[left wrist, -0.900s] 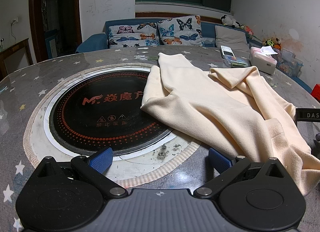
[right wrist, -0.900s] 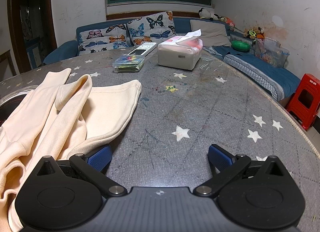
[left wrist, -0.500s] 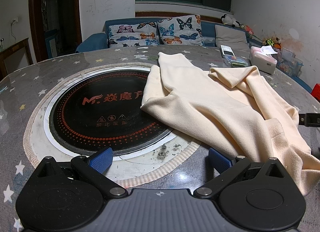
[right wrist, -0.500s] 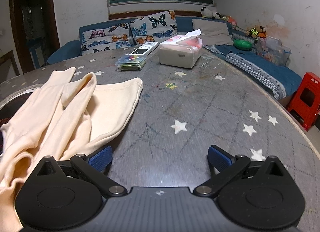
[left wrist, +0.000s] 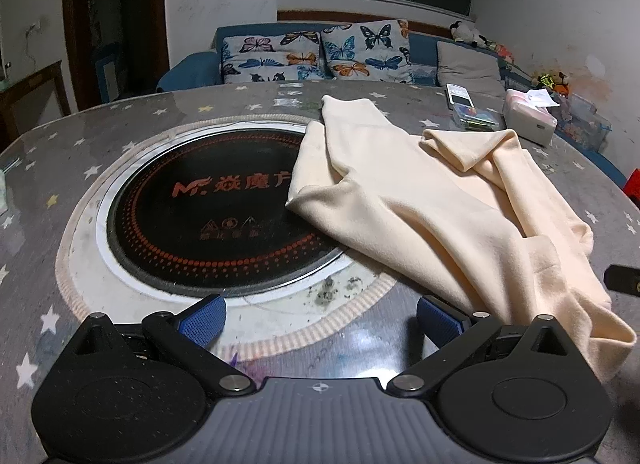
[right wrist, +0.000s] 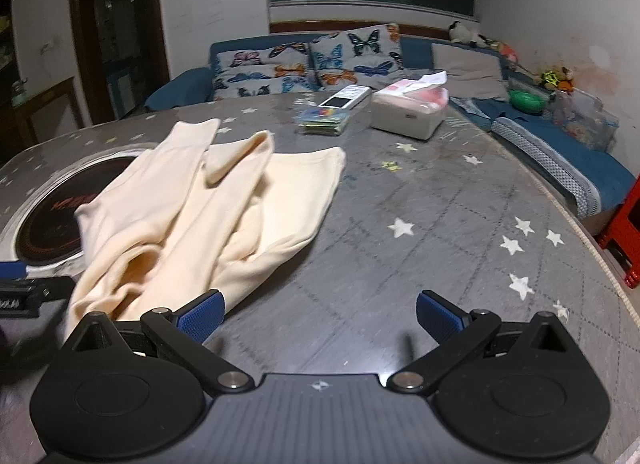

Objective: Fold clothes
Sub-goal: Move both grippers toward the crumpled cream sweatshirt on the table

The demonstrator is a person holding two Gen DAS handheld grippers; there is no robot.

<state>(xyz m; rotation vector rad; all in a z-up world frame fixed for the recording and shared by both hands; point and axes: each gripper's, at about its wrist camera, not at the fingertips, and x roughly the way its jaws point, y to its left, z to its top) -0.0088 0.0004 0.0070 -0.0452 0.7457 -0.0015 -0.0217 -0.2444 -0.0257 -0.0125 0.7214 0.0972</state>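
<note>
A cream garment (left wrist: 432, 203) lies crumpled on the round grey star-patterned table (left wrist: 60, 167), partly over the black induction cooktop (left wrist: 208, 215). My left gripper (left wrist: 320, 318) is open and empty, near the table's front edge, with its right finger close to the garment's near hem. In the right wrist view the same garment (right wrist: 208, 215) lies to the left. My right gripper (right wrist: 320, 314) is open and empty over bare table (right wrist: 420, 256), its left finger by the garment's near edge. The left gripper's tip shows at that view's left edge (right wrist: 24, 284).
A tissue box (right wrist: 408, 111), a remote (right wrist: 346, 97) and a small clear box of coloured items (right wrist: 324, 121) sit at the table's far side. A blue sofa with butterfly cushions (left wrist: 312, 51) stands behind. A red stool (right wrist: 624, 240) stands off the table's right edge.
The right gripper has pulled back and turned left, so more of the garment and the cooktop show in its view. The left gripper has barely moved. The garment lies as before.
</note>
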